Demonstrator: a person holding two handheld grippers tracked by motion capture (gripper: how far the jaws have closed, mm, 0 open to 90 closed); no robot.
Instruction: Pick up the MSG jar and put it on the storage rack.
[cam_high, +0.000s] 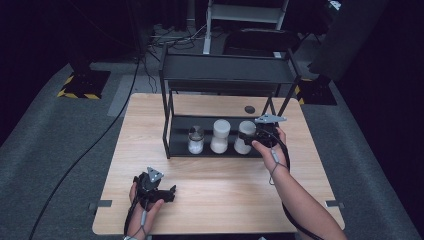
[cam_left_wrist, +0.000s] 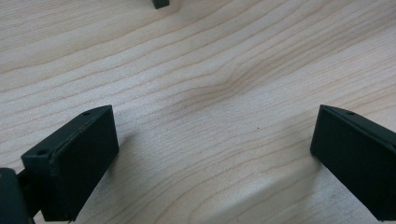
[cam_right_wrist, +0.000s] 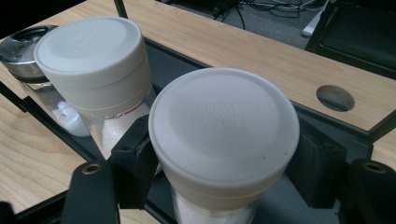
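Overhead, clamping the right gripper (cam_high: 252, 136) on the white-lidded jar (cam_high: 244, 136), rightmost of three on the rack's (cam_high: 170, 140) lower shelf; left gripper (cam_high: 167, 192) idling low over the tabletop (cam_high: 225, 190).
Left gripper view: jaws gaping wide, holding nothing.
Right gripper view: pads squeezing below the lid; neighbouring jar (cam_right_wrist: 95, 65) crowding close.

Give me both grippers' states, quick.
Left gripper: open, holding nothing, low over the table.
Right gripper: shut on the white-lidded jar at the rack's lower shelf.
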